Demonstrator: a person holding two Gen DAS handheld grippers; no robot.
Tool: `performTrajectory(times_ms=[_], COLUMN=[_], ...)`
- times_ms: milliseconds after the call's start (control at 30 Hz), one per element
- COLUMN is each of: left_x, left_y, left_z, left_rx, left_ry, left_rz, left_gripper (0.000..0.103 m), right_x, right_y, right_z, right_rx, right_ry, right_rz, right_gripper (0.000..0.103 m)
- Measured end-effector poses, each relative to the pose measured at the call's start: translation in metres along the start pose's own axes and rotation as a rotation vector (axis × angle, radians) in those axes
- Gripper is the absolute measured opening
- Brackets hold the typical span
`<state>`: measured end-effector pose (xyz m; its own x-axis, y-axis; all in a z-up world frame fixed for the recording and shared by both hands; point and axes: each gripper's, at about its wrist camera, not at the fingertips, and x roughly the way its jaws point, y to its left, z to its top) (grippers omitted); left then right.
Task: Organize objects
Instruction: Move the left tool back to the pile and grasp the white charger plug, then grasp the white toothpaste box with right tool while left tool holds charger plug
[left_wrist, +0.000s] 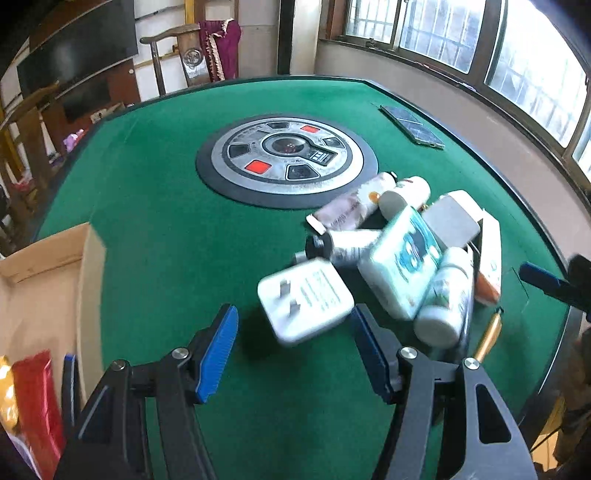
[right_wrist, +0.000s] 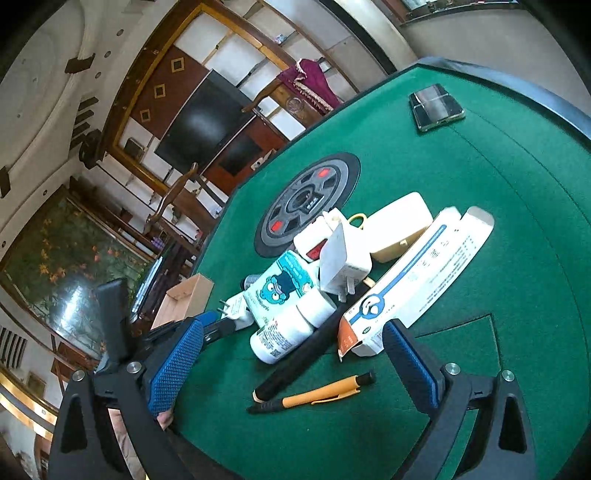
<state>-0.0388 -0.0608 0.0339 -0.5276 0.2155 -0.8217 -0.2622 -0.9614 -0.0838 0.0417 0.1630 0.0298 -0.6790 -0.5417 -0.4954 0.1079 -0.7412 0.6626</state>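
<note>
— Blue-padded left gripper (left_wrist: 291, 354) stands well open with nothing in it; the white flat plug adapter (left_wrist: 304, 301) lies just ahead of its pads on the green felt table (left_wrist: 166, 229).

— And the right gripper (right_wrist: 295, 365)?

— Spread wide and also empty, above the orange-and-black pen (right_wrist: 314, 395).

— How much looks sorted?

— Little, I'd judge. The open cardboard box (left_wrist: 48, 280) at the table's left edge holds a red packet (left_wrist: 37, 402), but the pile of white bottles, teal tissue pack (left_wrist: 404, 262) and long white-and-blue carton (right_wrist: 417, 280) sits loose near the table's round centre console (left_wrist: 286, 158).
</note>
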Motion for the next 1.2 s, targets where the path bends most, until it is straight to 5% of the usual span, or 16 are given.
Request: performTrajectory(times_ms=[267, 600, 1067, 1200], left_x=[0.029, 0.026, 0.015, 0.003], left_y=[0.0, -0.01, -0.007, -0.005], left_z=[0.014, 0.006, -0.008, -0.023], left_rx=[0.028, 0.056, -0.055, -0.082], left_ry=[0.06, 0.066, 0.042, 0.062], left_rz=[-0.089, -0.058, -0.045, -0.012], left_gripper=[0.062, 0.062, 0.056, 0.056], right_x=[-0.001, -0.001, -0.007, -0.016], right_y=[-0.002, 0.002, -0.006, -0.014], right_z=[0.002, 0.0, 0.004, 0.01], right_rx=[0.004, -0.007, -0.024, -0.059], right_ry=[0.005, 0.008, 0.025, 0.014], right_rz=[0.013, 0.002, -0.046, -0.114], right_gripper=[0.1, 0.1, 0.1, 0.09])
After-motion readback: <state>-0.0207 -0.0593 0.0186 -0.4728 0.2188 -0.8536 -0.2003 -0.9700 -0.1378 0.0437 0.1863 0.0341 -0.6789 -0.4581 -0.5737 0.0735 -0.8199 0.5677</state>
